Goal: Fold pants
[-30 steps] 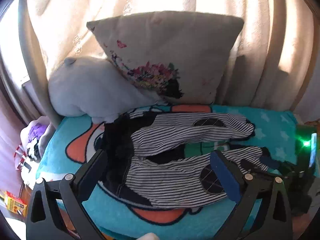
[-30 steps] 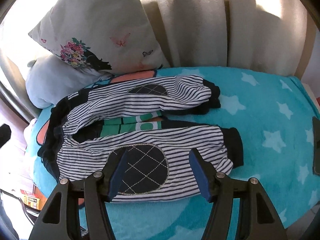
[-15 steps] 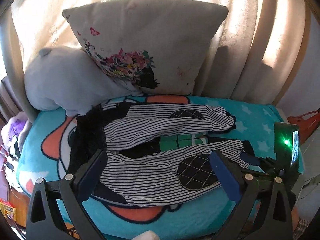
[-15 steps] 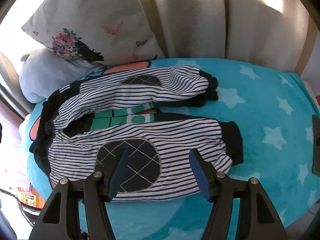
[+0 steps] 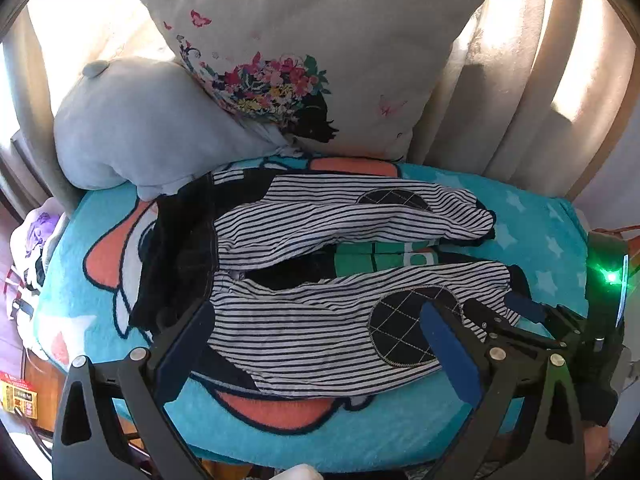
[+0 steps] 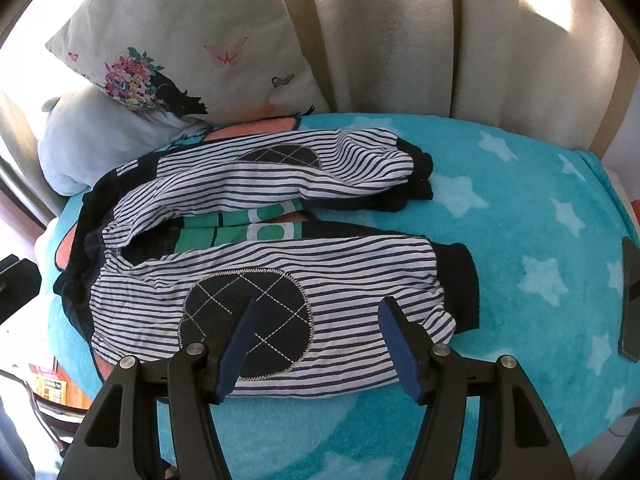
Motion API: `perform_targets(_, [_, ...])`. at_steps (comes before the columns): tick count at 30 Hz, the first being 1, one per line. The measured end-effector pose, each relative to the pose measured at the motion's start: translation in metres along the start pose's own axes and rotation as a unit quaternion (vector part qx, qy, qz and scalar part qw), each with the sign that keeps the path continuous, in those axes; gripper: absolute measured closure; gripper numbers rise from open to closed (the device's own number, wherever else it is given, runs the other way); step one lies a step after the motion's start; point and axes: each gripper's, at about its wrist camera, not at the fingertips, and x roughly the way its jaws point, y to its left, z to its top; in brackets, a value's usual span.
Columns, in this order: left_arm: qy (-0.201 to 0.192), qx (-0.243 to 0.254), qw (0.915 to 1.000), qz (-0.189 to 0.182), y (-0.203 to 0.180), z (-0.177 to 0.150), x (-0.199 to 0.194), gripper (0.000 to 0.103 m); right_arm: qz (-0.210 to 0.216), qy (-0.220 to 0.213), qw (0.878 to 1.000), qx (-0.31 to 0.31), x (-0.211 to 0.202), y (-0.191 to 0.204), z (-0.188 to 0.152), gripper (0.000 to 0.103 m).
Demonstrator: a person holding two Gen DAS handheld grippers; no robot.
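left gripper (image 5: 316, 344) dropped closer to pants (image 5: 320, 280) | both jaws spread, empty | left view alone shows right gripper (image 5: 492, 308)

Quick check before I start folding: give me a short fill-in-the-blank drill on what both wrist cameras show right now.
1. The striped cotton pants lie flat on a ____ star-print fleece blanket.
2. Each pant leg carries a dark quilted oval ____.
3. Both the left tool and the right tool are ____ and hold nothing.
4. Behind the pants, a cream floral-print pillow leans against a pale ____.

Missing words: turquoise; patch; open; curtain
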Motion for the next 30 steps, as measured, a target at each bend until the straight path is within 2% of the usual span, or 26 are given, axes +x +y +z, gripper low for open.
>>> perform_targets(6, [0.011, -0.002, 0.9999, 0.013, -0.001, -0.003, 0.005, 0.001, 0.004, -0.002, 1.000, -0.002, 0.000, -0.002, 0.001, 0.035])
perform_targets(12, [0.049, -0.004, 0.9986, 0.019, 0.005, -0.013, 0.020, 0.001, 0.004, -0.004, 1.000, 0.004, 0.000, -0.008, 0.002, 0.035])
perform_targets(16, [0.063, -0.021, 0.9976, 0.020, 0.025, -0.019, 0.022, 0.009, 0.000, -0.007, 1.000, 0.009, 0.001, -0.015, 0.007, 0.035])
perform_targets(21, [0.086, -0.047, 0.9950, 0.021, 0.059, -0.019, 0.036, 0.009, -0.008, -0.002, 0.999, 0.035, 0.011, -0.026, 0.020, 0.035])
perform_targets(27, [0.131, -0.001, 0.9911, 0.026, 0.060, -0.025, 0.087, 0.010, -0.033, -0.005, 0.998, 0.052, 0.018, -0.028, 0.040, 0.035])
perform_targets(30, [0.155, 0.022, 0.9873, 0.031, 0.061, -0.030, 0.108, 0.020, -0.042, -0.007, 0.998, 0.050, 0.018, -0.023, 0.048, 0.035])
